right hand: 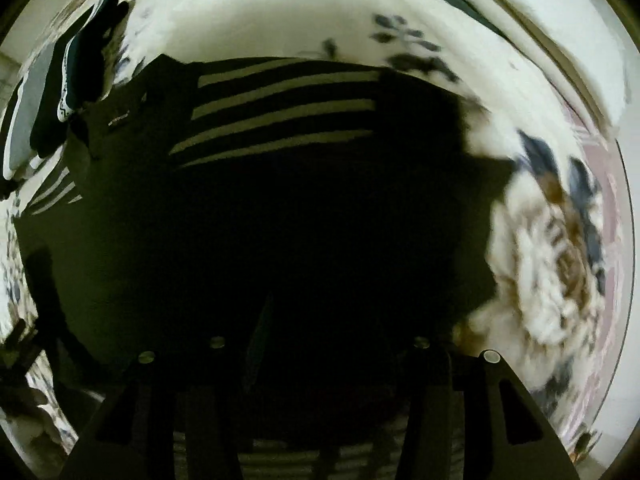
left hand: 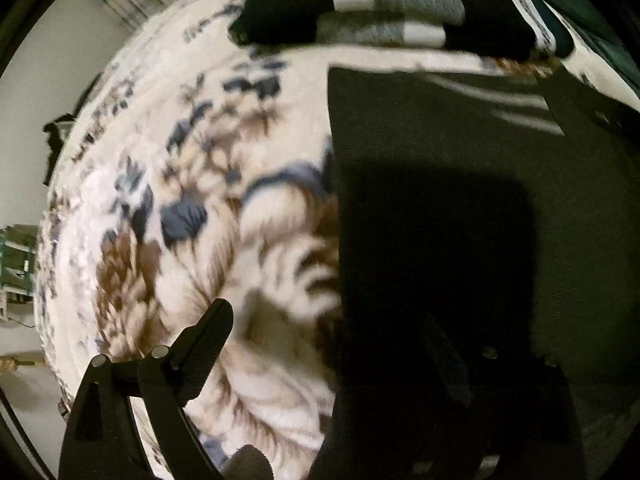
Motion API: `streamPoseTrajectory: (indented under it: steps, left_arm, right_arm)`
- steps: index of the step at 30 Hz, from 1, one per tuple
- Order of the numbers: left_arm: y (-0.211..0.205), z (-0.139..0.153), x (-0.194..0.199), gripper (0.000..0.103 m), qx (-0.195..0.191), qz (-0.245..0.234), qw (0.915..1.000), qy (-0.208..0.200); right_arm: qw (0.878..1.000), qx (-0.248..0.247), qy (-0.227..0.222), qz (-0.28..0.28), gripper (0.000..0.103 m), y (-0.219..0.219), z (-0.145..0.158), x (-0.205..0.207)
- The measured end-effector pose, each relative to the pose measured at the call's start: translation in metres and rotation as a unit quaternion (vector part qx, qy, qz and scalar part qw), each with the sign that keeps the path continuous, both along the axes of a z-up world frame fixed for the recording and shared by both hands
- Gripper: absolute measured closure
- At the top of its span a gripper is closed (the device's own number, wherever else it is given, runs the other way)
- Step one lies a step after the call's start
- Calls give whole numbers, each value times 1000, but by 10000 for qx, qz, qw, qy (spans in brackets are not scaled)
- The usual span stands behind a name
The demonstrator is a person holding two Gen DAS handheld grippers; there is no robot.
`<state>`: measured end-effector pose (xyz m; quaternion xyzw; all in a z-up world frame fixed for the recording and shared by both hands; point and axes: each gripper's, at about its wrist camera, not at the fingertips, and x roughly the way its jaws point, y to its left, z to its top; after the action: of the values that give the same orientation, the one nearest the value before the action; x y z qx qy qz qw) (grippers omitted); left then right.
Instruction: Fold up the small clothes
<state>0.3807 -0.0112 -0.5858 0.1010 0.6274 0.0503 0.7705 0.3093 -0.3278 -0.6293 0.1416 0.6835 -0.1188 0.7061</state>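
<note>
A dark garment with pale stripes point(right hand: 280, 120) lies flat on a floral blanket point(right hand: 552, 264). It fills the right half of the left wrist view point(left hand: 460, 200). My left gripper point(left hand: 332, 340) hovers at the garment's left edge, jaws apart: one finger point(left hand: 208, 344) stands over the blanket, the other is lost in shadow over the cloth. My right gripper point(right hand: 320, 340) is low over the garment's near part; its fingers are lost in the dark, so their state is unclear.
A stack of folded clothes in black, grey and white point(left hand: 380, 8) sits on the blanket beyond the garment; it also shows at the left of the right wrist view point(right hand: 60, 92). The blanket point(left hand: 200, 200) extends to the left. A wall and shelf point(left hand: 16, 260) lie far left.
</note>
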Motion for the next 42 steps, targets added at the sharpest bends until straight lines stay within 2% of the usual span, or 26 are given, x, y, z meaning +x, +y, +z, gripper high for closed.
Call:
streamPoseTrajectory:
  steps: [5,8,12,16,19,21,25,28,31,35,38,39,41,42]
  left_arm:
    - [2,-1,-34,9,286,-464,9985,108]
    - [9,13,-43,9,238,-218,9993,171]
    - [7,54,-51,9,159,61,9997,-198]
    - [-34,106,-83,9,-5,60,9982,-592]
    - [-81,125,-116,9,-245,-96,9981,-555]
    - [-114,127,-139,9,-381,-268,9981,-409]
    - [-207,111,-203,9,-735,-840,9935,230]
    - [-275,79,-263,9,-1048,-1316,9801,1054]
    - [-320,48,-312,9,-1154,-1757,9642,1615]
    - [-350,8,-348,11,-1044,-1947,9561,1927]
    - [-359,-19,-356,14,-726,-2041,9585,1854]
    - [-359,-21,-355,20,-739,-2027,9603,1771]
    - [-353,-16,-351,40,-918,-1906,9653,1529]
    - [-349,-11,-348,60,-986,-1869,9672,1407]
  right_arm:
    - [9999,20,-5,-165,54,-17,24,-25]
    - [9991,181,-231,-316,53,-32,42,-42]
    - [9955,678,-491,-436,52,-45,66,-59]
    - [9920,1066,-598,-305,48,-66,85,-83]
    - [9907,1238,-528,-202,47,-99,97,-113]
    - [9909,1290,-353,-175,47,-122,98,-133]
    - [9923,1228,-22,-156,46,-159,92,-163]
    - [9924,1202,105,-234,46,-186,84,-181]
    - [9920,1183,211,-375,46,-206,71,-187]
    - [9901,1268,379,-458,46,-220,53,-179]
    - [9895,1354,355,-373,46,-219,50,-165]
    - [9889,1417,307,-313,46,-217,51,-155]
    - [9874,1563,171,-167,46,-211,52,-132]
    - [9868,1613,104,-85,46,-207,52,-120]
